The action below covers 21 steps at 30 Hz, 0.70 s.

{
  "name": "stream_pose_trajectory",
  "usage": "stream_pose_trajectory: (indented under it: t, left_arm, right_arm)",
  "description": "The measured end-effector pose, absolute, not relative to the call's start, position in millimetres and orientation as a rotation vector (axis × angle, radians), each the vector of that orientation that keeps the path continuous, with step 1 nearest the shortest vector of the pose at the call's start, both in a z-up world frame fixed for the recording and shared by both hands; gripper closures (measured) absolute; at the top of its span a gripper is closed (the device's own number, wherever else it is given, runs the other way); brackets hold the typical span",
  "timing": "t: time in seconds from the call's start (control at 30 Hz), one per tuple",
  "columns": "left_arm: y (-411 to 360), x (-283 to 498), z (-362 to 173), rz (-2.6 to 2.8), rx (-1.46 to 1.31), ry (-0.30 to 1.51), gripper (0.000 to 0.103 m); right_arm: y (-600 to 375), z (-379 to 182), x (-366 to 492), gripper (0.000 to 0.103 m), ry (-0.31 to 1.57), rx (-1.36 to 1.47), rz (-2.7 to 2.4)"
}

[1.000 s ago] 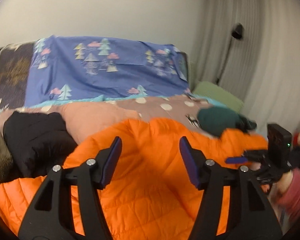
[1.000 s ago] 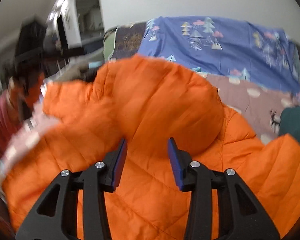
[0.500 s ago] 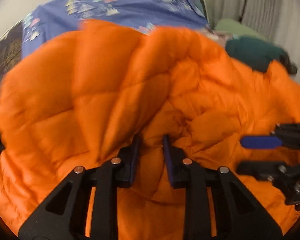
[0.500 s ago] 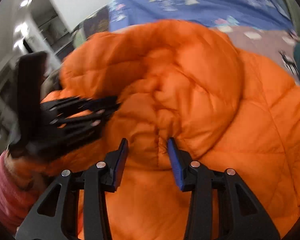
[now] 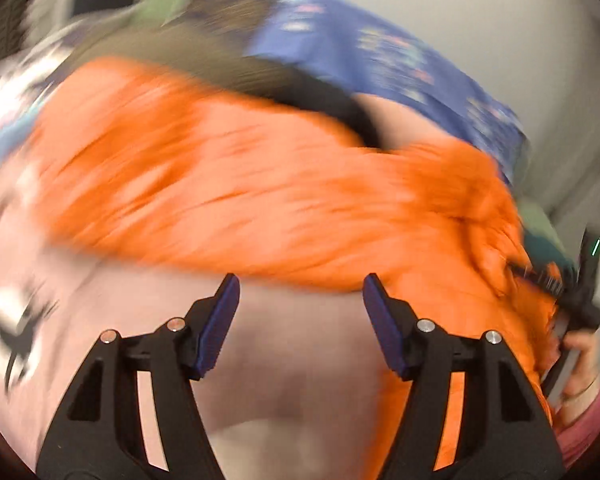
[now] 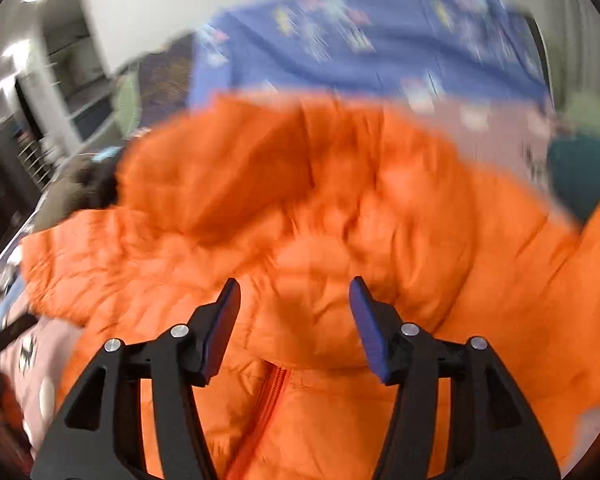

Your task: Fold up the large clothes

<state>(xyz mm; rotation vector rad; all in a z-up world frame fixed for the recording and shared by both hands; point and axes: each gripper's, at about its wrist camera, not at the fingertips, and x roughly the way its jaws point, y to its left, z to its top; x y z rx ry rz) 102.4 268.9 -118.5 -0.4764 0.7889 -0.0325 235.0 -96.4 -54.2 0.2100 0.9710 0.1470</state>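
The orange puffer jacket [image 5: 260, 184] lies in a blurred band across the pink bedspread [image 5: 300, 368]. My left gripper [image 5: 300, 284] hovers over bare bedspread just short of the jacket's edge; its jaws are opening and nothing is between them. In the right wrist view the jacket [image 6: 340, 208] fills the frame, with its zipper [image 6: 268, 396] running down below the gripper. My right gripper [image 6: 294, 286] sits low over the bunched upper part; its jaws are opening and the pads do not press the fabric. At the far right of the left wrist view, the right gripper [image 5: 576, 292] rests against the jacket, held by a hand [image 5: 580, 352].
A blue sheet with a tree pattern [image 6: 360, 40] covers the back of the bed. A dark teal garment [image 6: 580, 176] lies at the right, and olive and black clothes [image 5: 220, 64] lie beyond the jacket. Shelves and a doorway [image 6: 40, 100] show at the left.
My left gripper was shut on a fold of the jacket; it has let go, opened wide and swung down over the bedspread. My right gripper's jaws have widened, and the jacket has dropped flatter.
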Motion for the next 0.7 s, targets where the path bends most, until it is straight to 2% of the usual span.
stream_pose_trajectory:
  t: [0.13, 0.2, 0.4, 0.47, 0.5, 0.53, 0.6, 0.7]
  left_arm:
    - [347, 84, -151, 0.092, -0.687, 0.791, 0.033]
    - [375, 91, -165, 0.099, -0.785, 0.769, 0.025]
    - [418, 122, -181, 0.117, -0.961, 0.642, 0.026]
    - [431, 126, -177, 0.112, -1.004, 0.583, 0.044]
    - [435, 127, -173, 0.083, -1.025, 0.544, 0.074]
    - [437, 126, -166, 0.062, -1.025, 0.526, 0.091]
    - [428, 121, -143, 0.058, -0.969, 0.474, 0.094]
    - [395, 114, -79, 0.012, -0.758, 0.376, 0.097]
  right_arm:
    - [-70, -71, 224, 0.039, 0.911, 0.034, 0.098]
    - [-68, -70, 221, 0.035, 0.906, 0.014, 0.109]
    - [-75, -73, 226, 0.027, 0.897, 0.053, 0.144]
    - [-75, -75, 228, 0.026, 0.895, 0.034, 0.139]
    - [-72, -77, 227, 0.025, 0.896, 0.026, 0.136]
    - [-63, -80, 227, 0.024, 0.897, 0.016, 0.133]
    - [-60, -80, 228, 0.023, 0.899, 0.004, 0.129]
    - [-60, -81, 228, 0.022, 0.9, 0.006, 0.132]
